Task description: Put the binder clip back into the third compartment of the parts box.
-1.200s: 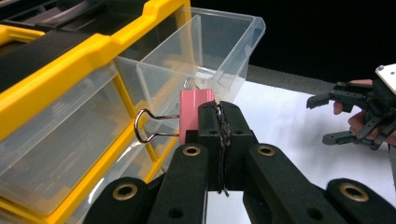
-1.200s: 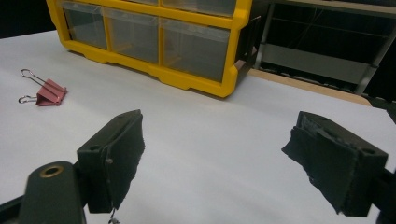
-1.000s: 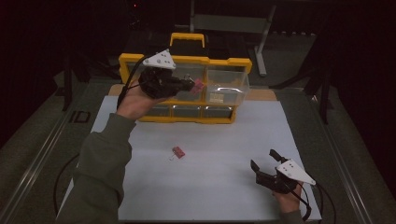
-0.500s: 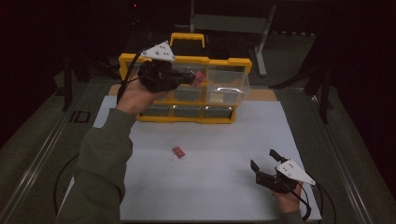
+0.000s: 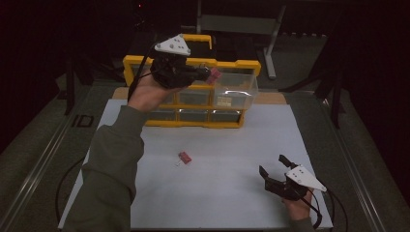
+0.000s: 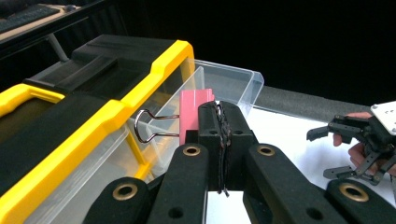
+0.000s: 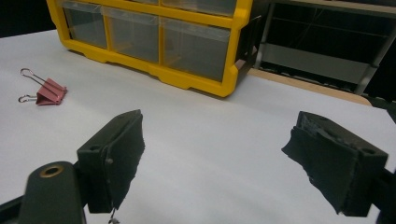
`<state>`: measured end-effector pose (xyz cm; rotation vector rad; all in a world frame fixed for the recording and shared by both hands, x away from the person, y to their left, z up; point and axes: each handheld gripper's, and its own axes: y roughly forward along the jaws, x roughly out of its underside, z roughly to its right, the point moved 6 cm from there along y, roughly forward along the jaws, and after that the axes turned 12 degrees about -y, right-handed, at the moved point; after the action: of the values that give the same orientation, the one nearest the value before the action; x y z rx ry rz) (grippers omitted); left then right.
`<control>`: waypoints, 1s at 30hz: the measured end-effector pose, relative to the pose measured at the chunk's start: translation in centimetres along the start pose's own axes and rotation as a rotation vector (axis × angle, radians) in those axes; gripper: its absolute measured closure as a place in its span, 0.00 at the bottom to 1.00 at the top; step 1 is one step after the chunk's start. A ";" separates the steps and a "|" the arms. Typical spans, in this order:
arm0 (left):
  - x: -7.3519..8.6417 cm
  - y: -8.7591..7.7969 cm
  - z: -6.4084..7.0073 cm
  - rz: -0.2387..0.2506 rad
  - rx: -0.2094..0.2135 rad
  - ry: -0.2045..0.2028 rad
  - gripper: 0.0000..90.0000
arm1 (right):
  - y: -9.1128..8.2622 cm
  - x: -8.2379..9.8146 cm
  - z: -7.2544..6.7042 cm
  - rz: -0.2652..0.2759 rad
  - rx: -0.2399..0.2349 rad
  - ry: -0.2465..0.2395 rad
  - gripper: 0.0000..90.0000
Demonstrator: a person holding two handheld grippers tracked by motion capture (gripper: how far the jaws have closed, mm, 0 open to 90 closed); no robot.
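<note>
The left gripper [image 5: 209, 76] is raised in front of the yellow organizer [image 5: 145, 63], and its black jaws are clenched on a pink binder clip [image 6: 196, 112]. The jaws cover part of the clip's flat pink body; its wire handle loops stick out to the side. The clip hangs beside the transparent plastic drawer [image 5: 241, 87] that is pulled out. A second pink clip [image 5: 184, 156] lies on the white sheet [image 5: 232, 145]. The right gripper [image 5: 273, 170] rests low on the sheet, its jaws wide apart with nothing between them.
</note>
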<state>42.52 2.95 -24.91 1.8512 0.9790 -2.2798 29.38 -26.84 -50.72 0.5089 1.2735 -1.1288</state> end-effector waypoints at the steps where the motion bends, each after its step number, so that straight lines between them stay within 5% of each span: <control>1: -0.1 0.1 0.0 0.001 0.001 0.000 0.99 | 0.0 0.0 0.0 0.000 -0.001 0.001 0.18; 24: -1.7 3.7 0.9 -0.013 0.033 -0.018 0.98 | 0.1 0.0 0.0 -0.003 -0.003 -0.001 0.18; 25: -1.6 3.9 1.0 -0.017 0.053 -0.029 0.92 | 0.1 0.0 0.0 -0.002 -0.003 -0.002 0.18; 27: -1.3 4.1 1.1 -0.038 0.025 -0.030 0.61 | 0.0 0.0 0.0 0.001 -0.001 0.000 0.18; 30: -1.1 4.0 1.0 -0.033 0.013 -0.044 0.44 | 0.0 0.0 0.0 -0.001 -0.002 0.001 0.18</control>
<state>43.64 -1.07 -25.57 1.7943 0.9977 -2.3407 29.43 -26.87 -50.76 0.5075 1.2762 -1.1284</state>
